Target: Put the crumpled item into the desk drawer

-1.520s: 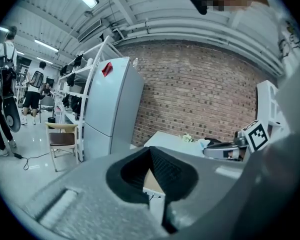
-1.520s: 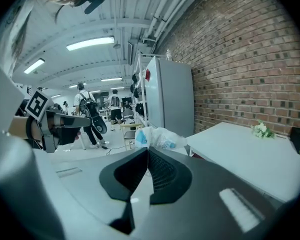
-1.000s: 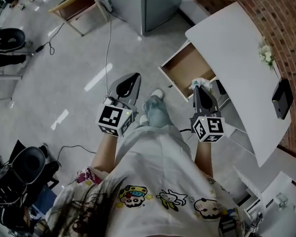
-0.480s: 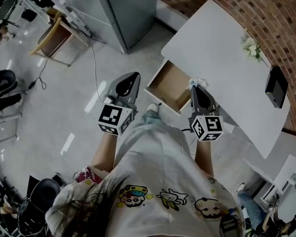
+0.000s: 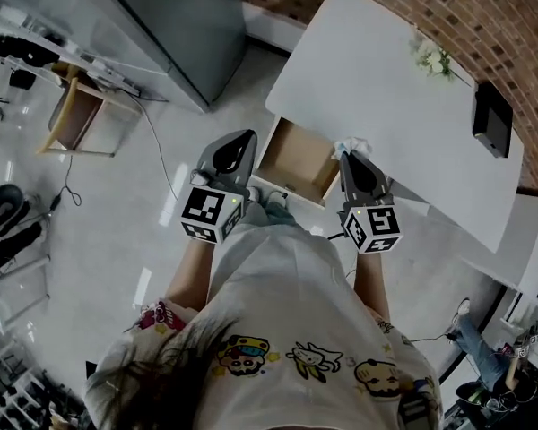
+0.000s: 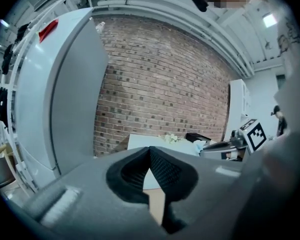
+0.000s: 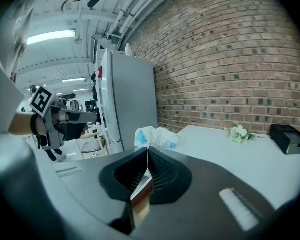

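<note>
The crumpled white and blue item (image 5: 351, 145) sticks out of the tips of my right gripper (image 5: 345, 156), which is shut on it. It hangs over the right corner of the open wooden drawer (image 5: 296, 158) of the white desk (image 5: 386, 79). In the right gripper view the crumpled item (image 7: 155, 137) stands just past the closed jaws of the right gripper (image 7: 148, 149). My left gripper (image 5: 243, 138) is shut and holds nothing, left of the drawer. The left gripper (image 6: 150, 148) looks toward the desk (image 6: 145, 141), with the crumpled item (image 6: 200, 145) at the right.
On the desk lie a black box (image 5: 491, 119) and a small bunch of flowers (image 5: 430, 58). A brick wall (image 5: 484, 16) runs behind the desk. A tall grey cabinet (image 5: 161, 16) stands to the left, with a wooden stand (image 5: 72, 115) and a cable on the floor.
The desk and open drawer have come closer, under the grippers. The right gripper still holds the crumpled item, now at the drawer's right corner; both grippers keep their pose.
</note>
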The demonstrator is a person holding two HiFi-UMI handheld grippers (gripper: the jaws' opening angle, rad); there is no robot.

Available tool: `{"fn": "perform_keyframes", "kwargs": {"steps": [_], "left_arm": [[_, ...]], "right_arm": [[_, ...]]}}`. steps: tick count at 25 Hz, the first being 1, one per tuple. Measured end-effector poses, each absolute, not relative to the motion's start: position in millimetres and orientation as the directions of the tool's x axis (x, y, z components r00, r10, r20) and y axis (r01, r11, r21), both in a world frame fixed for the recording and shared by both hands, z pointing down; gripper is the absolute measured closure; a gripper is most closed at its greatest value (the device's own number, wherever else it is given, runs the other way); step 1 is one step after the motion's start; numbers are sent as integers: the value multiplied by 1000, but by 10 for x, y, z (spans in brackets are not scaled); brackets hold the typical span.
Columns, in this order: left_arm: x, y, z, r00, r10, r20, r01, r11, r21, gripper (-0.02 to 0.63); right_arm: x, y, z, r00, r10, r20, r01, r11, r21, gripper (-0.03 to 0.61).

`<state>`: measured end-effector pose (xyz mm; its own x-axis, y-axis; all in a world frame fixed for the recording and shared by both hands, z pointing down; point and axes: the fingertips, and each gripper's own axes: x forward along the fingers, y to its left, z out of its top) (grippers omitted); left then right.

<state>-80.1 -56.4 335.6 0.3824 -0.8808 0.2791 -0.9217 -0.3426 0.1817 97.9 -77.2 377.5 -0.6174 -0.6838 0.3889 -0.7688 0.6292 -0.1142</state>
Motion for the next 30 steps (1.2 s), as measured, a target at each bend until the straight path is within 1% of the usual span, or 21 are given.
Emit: {"fn": "perform_keyframes", "kwargs": {"steps": [6, 12, 21, 30], "left_arm": [[-620, -795, 3397, 514, -805, 296, -858, -484, 174, 615], [-471, -938, 3517, 597, -736, 318, -801, -566, 195, 615], [-262, -953, 3838, 645, -669, 369, -760, -609, 225, 615], [-272, -864, 4427, 638, -648, 416, -765, -595, 247, 615]], "right_arm": [[1050, -755, 3850, -534, -740, 410, -835, 538, -118, 565], [1095, -741, 3949, -474, -767, 433, -874, 469, -127, 565], [1189, -683, 4233, -461, -738, 494, -879, 458, -136, 565], [1101, -630, 4794, -491, -671, 556, -851, 506, -141, 563]]}}
